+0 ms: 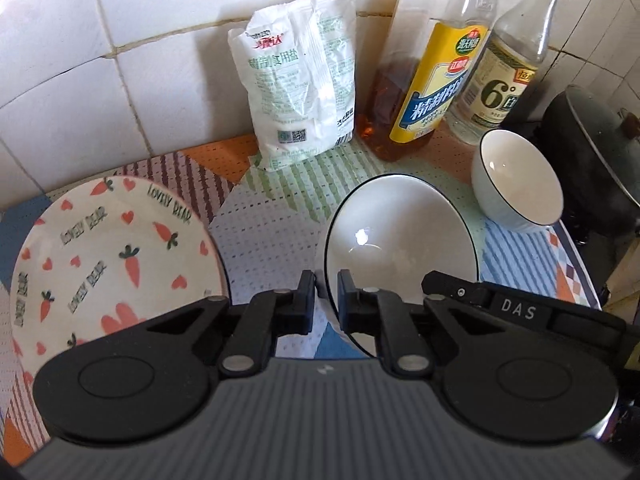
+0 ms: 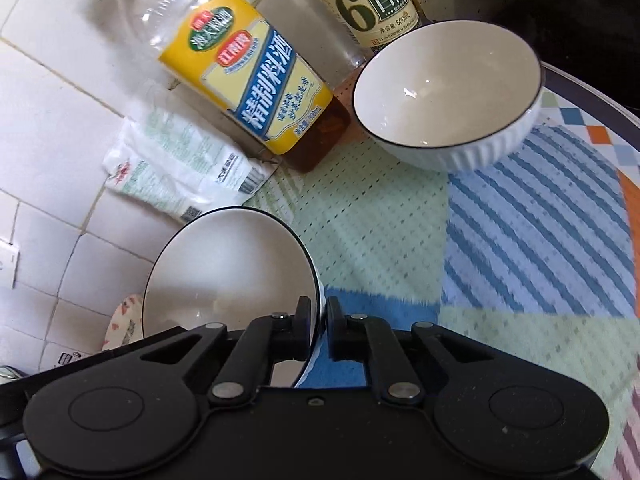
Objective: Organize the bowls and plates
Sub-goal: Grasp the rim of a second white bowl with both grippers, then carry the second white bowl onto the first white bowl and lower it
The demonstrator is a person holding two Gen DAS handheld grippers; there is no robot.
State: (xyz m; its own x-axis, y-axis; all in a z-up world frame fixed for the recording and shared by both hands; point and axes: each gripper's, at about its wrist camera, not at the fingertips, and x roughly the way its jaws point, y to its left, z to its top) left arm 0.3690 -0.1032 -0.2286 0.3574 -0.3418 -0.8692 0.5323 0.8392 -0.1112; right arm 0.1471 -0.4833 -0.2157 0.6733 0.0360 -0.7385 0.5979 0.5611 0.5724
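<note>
Left tongs (image 1: 323,300) clamped on near-left rim of wide bowl (image 1: 400,240); right tongs (image 2: 318,330) clamped on its opposite rim. Wide bowl is held tilted above patterned mat (image 1: 272,224) on desk. Carrot plate (image 1: 116,252) lies flat on mat to its left. Small bowl (image 2: 448,92) sits further back, near bottles (image 2: 248,80) and bag (image 1: 296,84) at tiled wall.

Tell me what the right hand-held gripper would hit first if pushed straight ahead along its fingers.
Probably the bare mat; the right hand-held gripper points down at it while clamping the plate's rim. The bowl sits farther on.
</note>
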